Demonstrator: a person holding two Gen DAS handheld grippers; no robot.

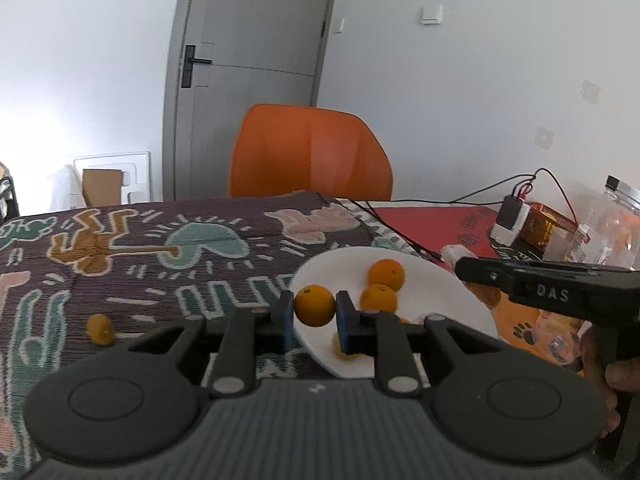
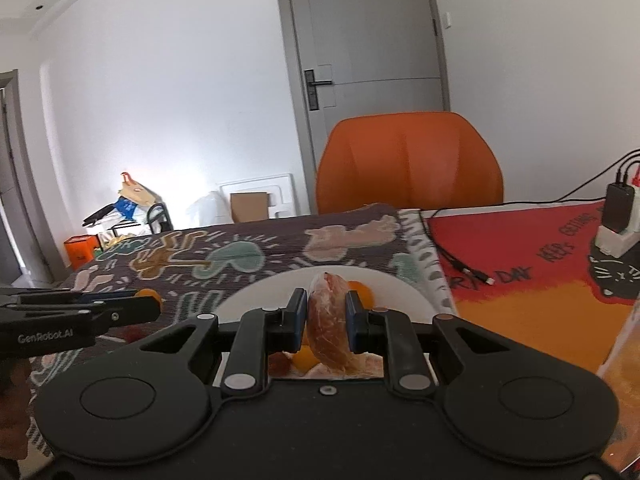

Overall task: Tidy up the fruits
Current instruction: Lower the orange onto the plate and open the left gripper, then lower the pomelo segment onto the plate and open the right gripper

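My left gripper (image 1: 314, 316) is shut on a small orange (image 1: 314, 305) and holds it over the left rim of a white plate (image 1: 440, 284). Two more oranges (image 1: 385, 274) lie on the plate. A small yellow fruit (image 1: 100, 329) lies on the patterned cloth (image 1: 160, 256) to the left. My right gripper (image 2: 323, 320) is shut on a peeled pink grapefruit segment (image 2: 330, 320) above the same white plate (image 2: 404, 292). Orange fruit (image 2: 362, 294) and pink pieces (image 2: 360, 366) lie on the plate under it. The left gripper's body (image 2: 80, 312) shows at the left of the right wrist view.
An orange chair (image 1: 310, 152) stands behind the table. A red and orange mat (image 2: 540, 264) lies to the right, with black cables (image 2: 460, 260) and a charger block (image 2: 618, 216). A clear jar (image 1: 608, 224) stands at the far right. The right gripper's body (image 1: 552, 292) crosses beside the plate.
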